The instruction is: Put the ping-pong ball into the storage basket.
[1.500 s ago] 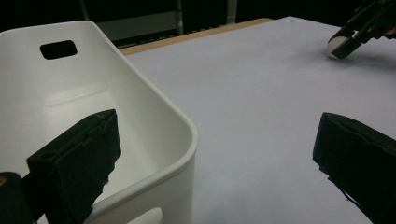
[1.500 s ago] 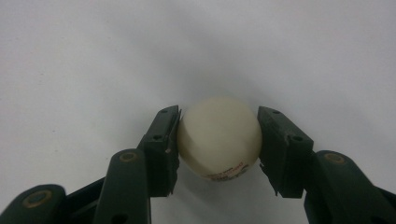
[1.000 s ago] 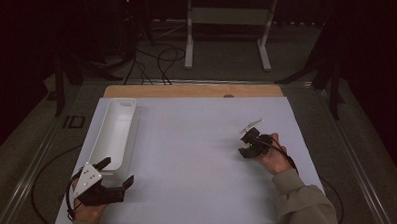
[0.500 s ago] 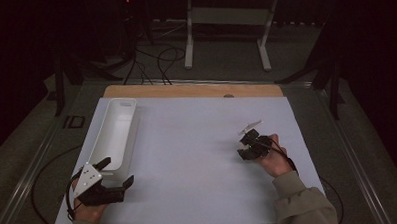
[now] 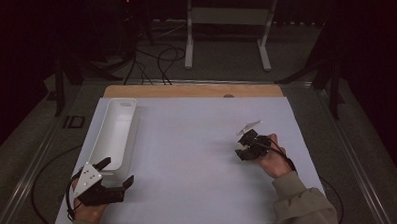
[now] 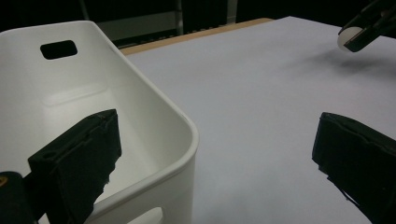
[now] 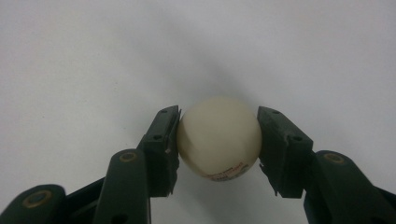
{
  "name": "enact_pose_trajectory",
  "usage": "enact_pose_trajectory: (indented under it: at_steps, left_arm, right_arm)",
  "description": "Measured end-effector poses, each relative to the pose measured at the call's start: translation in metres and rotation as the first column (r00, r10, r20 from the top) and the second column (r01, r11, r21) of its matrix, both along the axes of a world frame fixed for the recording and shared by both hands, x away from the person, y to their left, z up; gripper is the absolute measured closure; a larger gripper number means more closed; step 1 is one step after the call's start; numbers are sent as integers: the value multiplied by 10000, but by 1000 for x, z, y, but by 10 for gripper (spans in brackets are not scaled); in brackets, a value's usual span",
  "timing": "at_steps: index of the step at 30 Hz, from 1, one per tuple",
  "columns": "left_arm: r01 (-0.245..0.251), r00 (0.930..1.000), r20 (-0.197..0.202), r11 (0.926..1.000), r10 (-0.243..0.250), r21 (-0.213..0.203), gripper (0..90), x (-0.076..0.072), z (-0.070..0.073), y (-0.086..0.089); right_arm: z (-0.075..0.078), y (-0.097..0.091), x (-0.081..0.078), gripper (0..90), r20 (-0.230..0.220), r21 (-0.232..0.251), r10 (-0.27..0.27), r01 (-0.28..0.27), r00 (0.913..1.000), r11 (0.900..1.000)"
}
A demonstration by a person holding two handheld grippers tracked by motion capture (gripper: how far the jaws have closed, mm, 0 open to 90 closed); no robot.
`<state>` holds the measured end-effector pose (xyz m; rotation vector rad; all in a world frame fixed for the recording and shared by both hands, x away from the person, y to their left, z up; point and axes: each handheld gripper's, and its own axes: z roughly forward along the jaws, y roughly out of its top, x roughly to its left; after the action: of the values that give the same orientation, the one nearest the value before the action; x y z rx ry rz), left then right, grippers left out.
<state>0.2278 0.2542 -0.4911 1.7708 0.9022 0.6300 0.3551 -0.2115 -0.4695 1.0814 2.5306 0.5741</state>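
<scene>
A cream-white ball [image 7: 218, 140] with small red print is clamped between the two black jaws of my right gripper [image 7: 218, 128]. In the high view the right gripper [image 5: 245, 148] is at the right of the white sheet [image 5: 187, 142], held by a hand. From the left gripper view, that gripper [image 6: 369, 21] and the ball [image 6: 348, 38] hang a little above the sheet, with a shadow beneath. My left gripper [image 5: 116, 172] stands open at the near end of the long white bin [image 5: 118, 127]. The bin's near corner [image 6: 187, 140] lies between its jaws.
A wooden table edge [image 5: 195, 89] runs along the far side of the sheet. The bin has a handle slot [image 6: 58, 49] in its far wall, and its inside looks bare. Cables [image 5: 155, 63] and a white stand [image 5: 223, 21] are on the dark floor beyond.
My right gripper, still holding the ball, has drifted slightly toward the near side. The left gripper has stayed where it was.
</scene>
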Motion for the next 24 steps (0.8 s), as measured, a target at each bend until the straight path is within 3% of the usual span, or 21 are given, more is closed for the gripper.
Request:
enact_pose_trajectory:
  at_steps: [24]
  left_arm:
    - [-7, 10000, 4, 10000, 7, 6, 23, 0, 0, 0]
  right_arm:
    - [18, 11, -5, 503, 342, 40, 340, -341, 9988, 9994]
